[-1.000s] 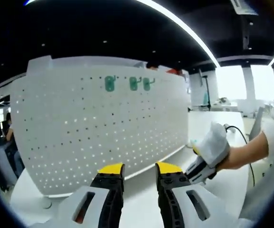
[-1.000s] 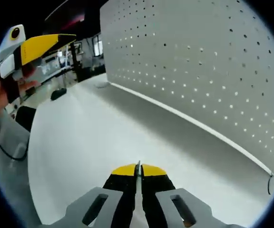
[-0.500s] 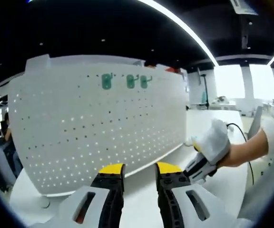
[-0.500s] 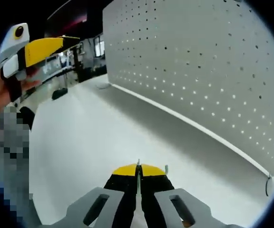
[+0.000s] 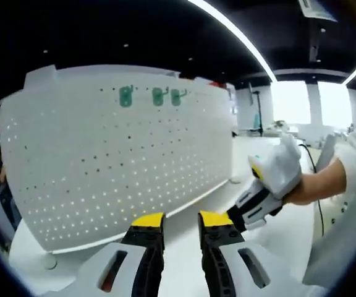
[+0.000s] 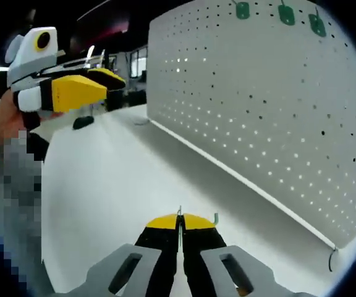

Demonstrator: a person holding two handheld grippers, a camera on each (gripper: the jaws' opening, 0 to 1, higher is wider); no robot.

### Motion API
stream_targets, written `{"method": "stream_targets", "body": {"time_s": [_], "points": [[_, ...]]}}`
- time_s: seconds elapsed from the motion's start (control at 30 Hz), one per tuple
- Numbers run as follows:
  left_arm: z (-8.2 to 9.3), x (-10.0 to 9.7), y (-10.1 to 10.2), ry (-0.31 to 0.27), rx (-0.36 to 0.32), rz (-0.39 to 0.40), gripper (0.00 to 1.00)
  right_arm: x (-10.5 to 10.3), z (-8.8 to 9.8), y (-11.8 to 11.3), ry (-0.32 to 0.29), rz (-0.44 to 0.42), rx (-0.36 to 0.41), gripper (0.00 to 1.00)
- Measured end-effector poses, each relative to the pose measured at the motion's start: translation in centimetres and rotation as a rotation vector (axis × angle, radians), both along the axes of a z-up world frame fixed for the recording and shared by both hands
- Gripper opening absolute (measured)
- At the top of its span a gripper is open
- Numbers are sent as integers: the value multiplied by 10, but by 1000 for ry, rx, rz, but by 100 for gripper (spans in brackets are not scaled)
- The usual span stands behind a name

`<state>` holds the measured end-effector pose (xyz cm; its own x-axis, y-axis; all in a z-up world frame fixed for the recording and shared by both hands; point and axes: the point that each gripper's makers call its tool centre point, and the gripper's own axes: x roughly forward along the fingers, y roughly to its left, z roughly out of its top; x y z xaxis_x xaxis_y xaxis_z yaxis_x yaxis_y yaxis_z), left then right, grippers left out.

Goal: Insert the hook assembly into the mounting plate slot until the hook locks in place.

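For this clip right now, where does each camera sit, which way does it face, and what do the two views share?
Left gripper view: rides the left hand-held gripper, jaws apart, facing the white pegboard nearly head-on, with three green hooks near its top; a gloved hand holds the right hand-held gripper.
Right gripper view: rides the right hand-held gripper, jaws shut on a thin metal hook, looking along the white table beside the pegboard; a hand holds the left hand-held gripper up at left.
Shared: pegboard, green hooks, table, each other's gripper.
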<state>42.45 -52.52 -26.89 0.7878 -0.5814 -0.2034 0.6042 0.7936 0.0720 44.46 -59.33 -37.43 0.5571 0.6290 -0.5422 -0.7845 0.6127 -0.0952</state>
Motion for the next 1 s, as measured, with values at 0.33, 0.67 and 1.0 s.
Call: {"method": "stream_targets", "body": {"time_s": [0.33,0.67,1.0], "points": [[-10,-3,-6,22,32,-35,18,-7,28,7,-65,37,24,0],[-18,-5,-11,59,27,-60,15,-16,52,19,-183,96,-1,0],[-23,-4,-7,140,-45,-41,19,-22,63,31,-299,185,-59,0]]}}
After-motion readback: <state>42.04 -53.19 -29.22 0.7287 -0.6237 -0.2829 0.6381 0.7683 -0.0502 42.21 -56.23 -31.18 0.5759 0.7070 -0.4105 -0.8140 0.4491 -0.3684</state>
